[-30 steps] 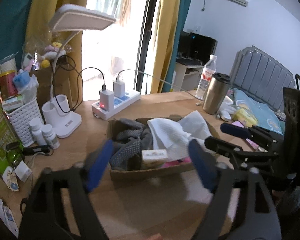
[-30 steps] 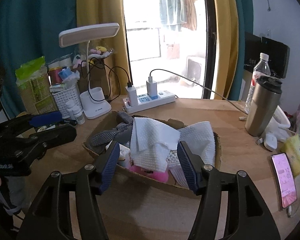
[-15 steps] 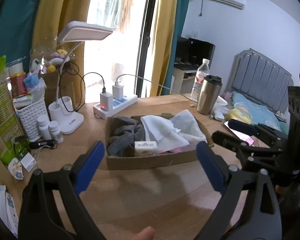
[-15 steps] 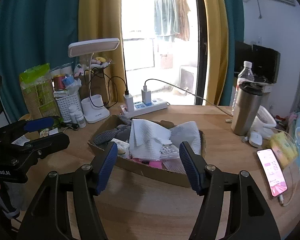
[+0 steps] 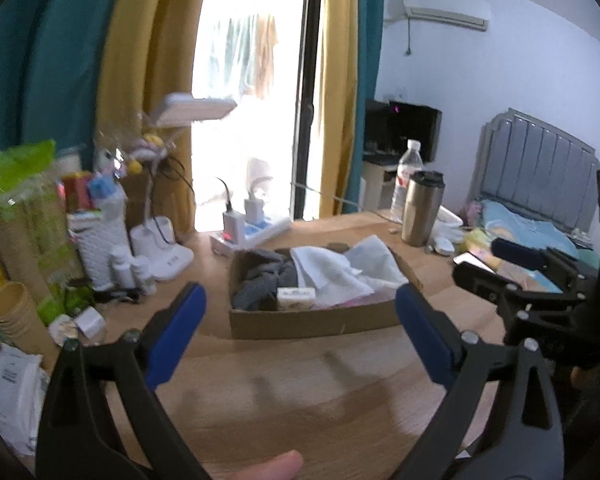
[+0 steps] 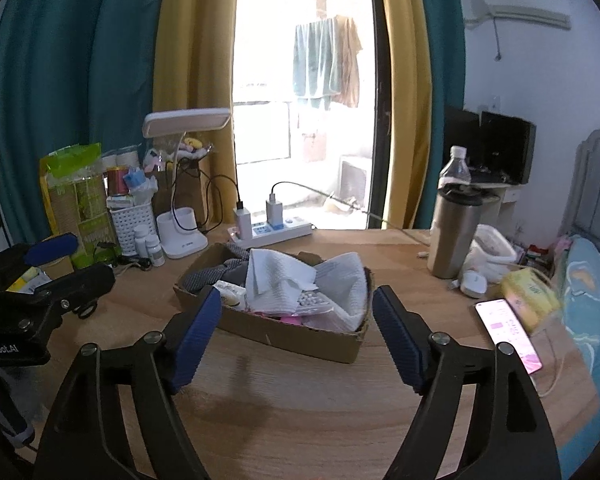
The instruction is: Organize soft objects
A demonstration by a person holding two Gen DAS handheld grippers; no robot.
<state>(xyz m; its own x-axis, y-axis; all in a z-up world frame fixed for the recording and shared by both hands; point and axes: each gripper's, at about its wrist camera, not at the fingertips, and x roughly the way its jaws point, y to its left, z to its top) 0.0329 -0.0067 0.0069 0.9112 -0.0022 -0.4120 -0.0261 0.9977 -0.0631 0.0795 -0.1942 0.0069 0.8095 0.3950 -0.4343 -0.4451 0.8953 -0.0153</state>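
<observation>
Left side of the wooden desk (image 6: pixel 300 400): a white slatted plastic basket (image 6: pixel 130 222), two small white pill bottles (image 6: pixel 150 246) and a white desk lamp with a flat rectangular head (image 6: pixel 186 118) stand undisturbed.

Left gripper with blue pads (image 5: pixel 300 312): its jaws are wide apart and empty. Compared with a second ago they stand clearly farther apart, and the shallow brown cardboard tray (image 5: pixel 312 322) looks smaller and more distant between them, so this gripper has drawn back from it.

Centre: the tray rests flat on the desk, in front of the white power strip with two plugged chargers (image 6: pixel 276 228). Inside it lie the soft objects: a grey knitted cloth (image 5: pixel 264 280) at the left end, a white textured paper towel (image 6: pixel 280 276) draped across the middle and right, and something pink (image 6: pixel 288 318) beneath; its kind cannot be told. A small white labelled box (image 5: pixel 296 298) sits among them.

Right gripper with blue pads (image 6: pixel 296 332): its jaws are opening, with nothing between them; it too has retreated from the tray.

Right side: a stainless-steel lidded tumbler (image 6: pixel 454 236), a clear water bottle (image 6: pixel 454 166) and a lit smartphone (image 6: pixel 508 334).

Interpretation: both grippers released and withdrawn suggests the tray's contents are placed and this step is finishing.
</observation>
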